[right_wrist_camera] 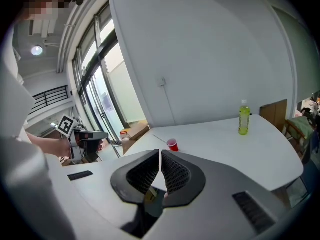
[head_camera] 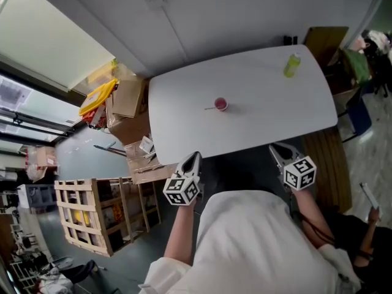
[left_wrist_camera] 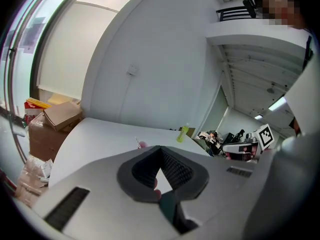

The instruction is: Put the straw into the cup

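Observation:
A small red cup (head_camera: pixel 221 104) stands near the middle of the white table (head_camera: pixel 263 115). A thin straw (head_camera: pixel 210 108) lies flat on the table just left of it. My left gripper (head_camera: pixel 191 161) and right gripper (head_camera: pixel 278 152) hover at the table's near edge, well short of the cup, both shut and empty. In the left gripper view the shut jaws' tips (left_wrist_camera: pixel 160 148) point toward the cup (left_wrist_camera: pixel 143 145) and straw (left_wrist_camera: pixel 136 142). The right gripper view has the cup (right_wrist_camera: pixel 172 145) and straw (right_wrist_camera: pixel 159 139) just beyond its shut tips (right_wrist_camera: pixel 160 151).
A green bottle (head_camera: pixel 292 65) stands at the table's far right corner. Cardboard boxes (head_camera: pixel 128 97) and a wooden crate (head_camera: pixel 101 213) crowd the floor left of the table. A wooden panel (head_camera: pixel 324 41) and chairs stand to the right.

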`<state>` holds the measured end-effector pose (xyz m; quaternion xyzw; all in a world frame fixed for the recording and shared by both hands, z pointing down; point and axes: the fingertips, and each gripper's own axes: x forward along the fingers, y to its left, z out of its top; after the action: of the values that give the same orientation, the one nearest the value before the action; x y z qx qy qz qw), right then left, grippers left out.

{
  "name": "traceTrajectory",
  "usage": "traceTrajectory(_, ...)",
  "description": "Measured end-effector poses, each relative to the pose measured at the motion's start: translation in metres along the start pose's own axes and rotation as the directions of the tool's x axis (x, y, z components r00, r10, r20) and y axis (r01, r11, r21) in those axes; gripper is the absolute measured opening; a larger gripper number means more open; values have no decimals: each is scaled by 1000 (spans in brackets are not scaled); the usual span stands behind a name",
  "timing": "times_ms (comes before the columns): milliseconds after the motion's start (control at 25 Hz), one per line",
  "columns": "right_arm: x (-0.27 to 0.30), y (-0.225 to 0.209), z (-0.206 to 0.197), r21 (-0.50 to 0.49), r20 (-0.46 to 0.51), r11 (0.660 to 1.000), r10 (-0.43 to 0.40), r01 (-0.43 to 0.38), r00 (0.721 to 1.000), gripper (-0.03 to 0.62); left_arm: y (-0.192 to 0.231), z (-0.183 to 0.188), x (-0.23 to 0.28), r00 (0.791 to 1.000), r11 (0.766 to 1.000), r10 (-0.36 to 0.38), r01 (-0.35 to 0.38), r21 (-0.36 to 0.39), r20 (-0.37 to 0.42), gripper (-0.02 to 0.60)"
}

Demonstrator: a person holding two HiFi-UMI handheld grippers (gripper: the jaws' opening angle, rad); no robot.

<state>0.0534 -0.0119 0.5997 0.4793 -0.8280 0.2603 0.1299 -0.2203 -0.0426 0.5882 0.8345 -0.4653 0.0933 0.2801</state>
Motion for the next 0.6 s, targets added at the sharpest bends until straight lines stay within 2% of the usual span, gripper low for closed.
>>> traceTrajectory(160, 3, 18, 3, -5, 15, 1000, 15, -15, 1000, 38, 6, -2, -12, 1000, 1000, -10, 10, 7, -8, 2)
traceTrajectory(600, 14, 56, 16, 34, 99, 999, -15, 11, 995, 35, 21, 11, -26, 992, 992, -118, 120, 28, -46, 2)
